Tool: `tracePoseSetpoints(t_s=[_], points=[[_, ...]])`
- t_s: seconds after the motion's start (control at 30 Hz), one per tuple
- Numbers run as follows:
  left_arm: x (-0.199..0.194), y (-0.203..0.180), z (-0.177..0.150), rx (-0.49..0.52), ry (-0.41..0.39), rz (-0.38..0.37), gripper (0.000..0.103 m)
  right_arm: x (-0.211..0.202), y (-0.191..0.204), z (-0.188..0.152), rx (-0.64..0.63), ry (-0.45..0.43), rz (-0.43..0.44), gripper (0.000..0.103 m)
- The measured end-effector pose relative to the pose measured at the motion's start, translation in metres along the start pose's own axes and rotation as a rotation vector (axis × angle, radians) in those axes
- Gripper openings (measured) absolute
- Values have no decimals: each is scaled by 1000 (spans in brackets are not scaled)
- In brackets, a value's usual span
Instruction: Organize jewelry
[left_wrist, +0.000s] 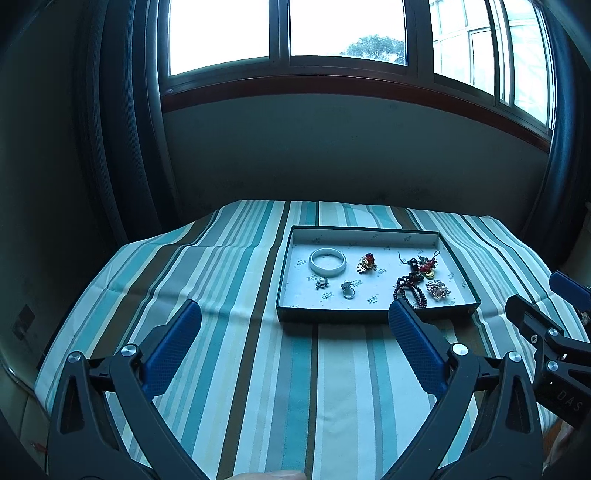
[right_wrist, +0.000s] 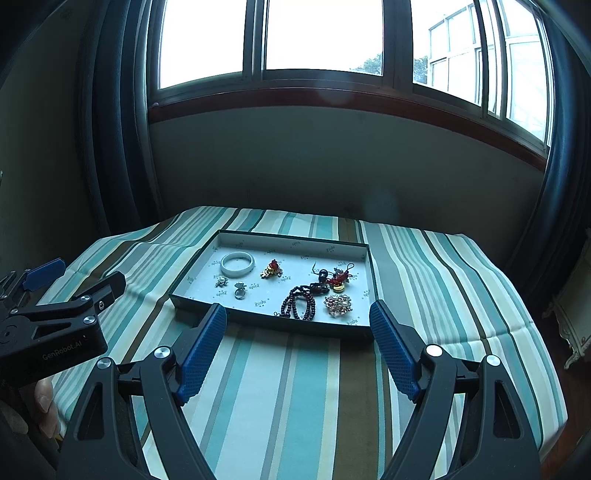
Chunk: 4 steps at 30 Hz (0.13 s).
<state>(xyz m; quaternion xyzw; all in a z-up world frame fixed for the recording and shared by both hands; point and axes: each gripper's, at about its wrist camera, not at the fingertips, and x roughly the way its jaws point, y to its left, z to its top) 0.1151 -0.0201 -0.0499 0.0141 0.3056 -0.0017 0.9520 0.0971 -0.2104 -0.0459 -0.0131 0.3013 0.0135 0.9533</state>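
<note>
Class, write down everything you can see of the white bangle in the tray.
The white bangle is a smooth, glossy, thick closed ring, perhaps jade or ceramic. It lies flat on the printed paper lining, in the far left part of the shallow dark-rimmed tray. Nothing touches it: the small silver pearl brooch lies just in front, apart. Both grippers are well clear of it.

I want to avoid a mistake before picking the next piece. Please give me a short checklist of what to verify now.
1. Left gripper open, nothing between the pads: ok.
2. Right gripper open and empty: ok.
3. Tray flat on the striped cloth: ok.
4. White bangle lies apart from other pieces: ok.
5. Dark bead strand free of the red charm: cannot tell.
</note>
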Motion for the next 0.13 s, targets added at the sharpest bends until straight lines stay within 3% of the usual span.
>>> tracePoseSetpoints(t_s=[0.13], points=[[19, 9, -2, -17, 48, 6, 101, 12, -11, -3, 17, 30, -6, 79]])
